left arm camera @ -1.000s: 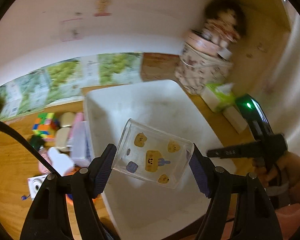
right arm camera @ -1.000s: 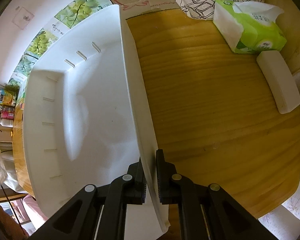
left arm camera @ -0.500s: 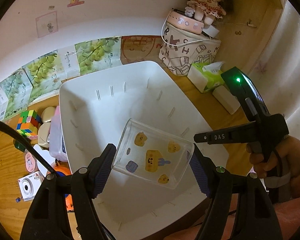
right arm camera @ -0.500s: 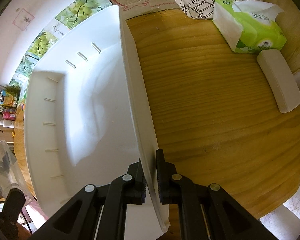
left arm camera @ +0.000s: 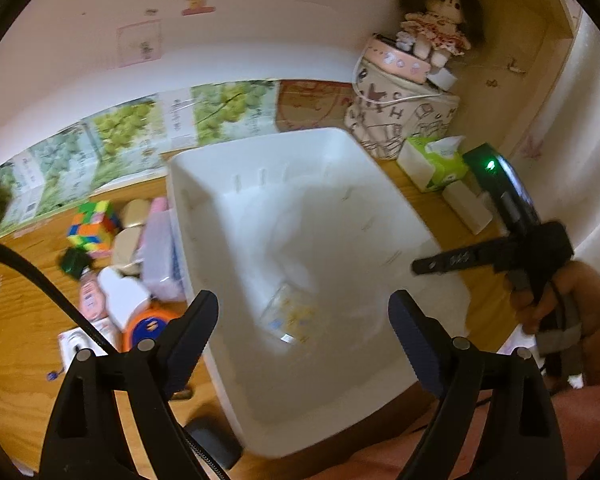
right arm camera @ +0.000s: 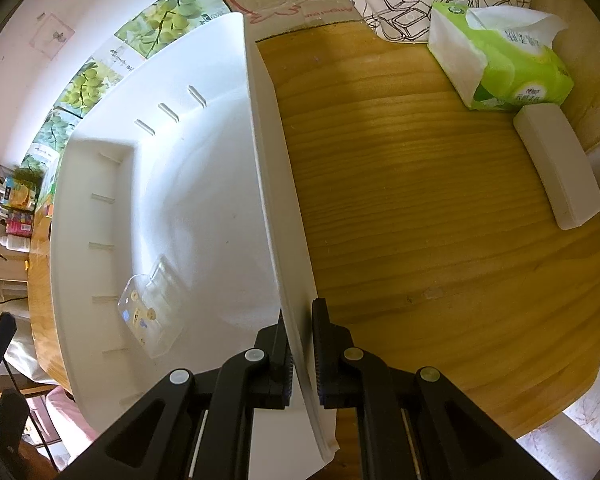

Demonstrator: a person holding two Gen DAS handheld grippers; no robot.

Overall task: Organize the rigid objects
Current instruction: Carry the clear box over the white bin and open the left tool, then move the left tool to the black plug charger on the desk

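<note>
Table (right arm camera: 440,220): The wooden table is holding up everything here.
Bin (left arm camera: 300,216): The big white bin is sitting on the table. It is taking up the middle of the left camera's view.
Bag (left arm camera: 400,120): A cloth bag with letters on it is standing behind the bin. A doll (left arm camera: 436,28) is sitting on top of it.
Tissue pack (right arm camera: 500,72): A green and white tissue pack is lying on the table to the right of the bin. A white case (right arm camera: 556,168) is lying just beside it.
Left gripper (left arm camera: 303,316): Its jaws are opening wide above the bin. Nothing is sitting between its fingers (left arm camera: 192,328).
Right gripper (right arm camera: 302,344): Its fingers are pinching the right wall of the bin, one finger inside and one outside.
Hand (left arm camera: 560,300): A hand is holding the right gripper at the right side of the left camera's view.
Cup (right arm camera: 152,304): The clear cup with little yellow bear pictures is lying on its side on the bin floor, near the left wall. No gripper is touching it. It is looking blurry in the left camera.
Pile of small things: A colorful cube (left arm camera: 92,228), a pink bottle (left arm camera: 90,296) and an orange lid (left arm camera: 148,324) are lying on the table left of the bin.
</note>
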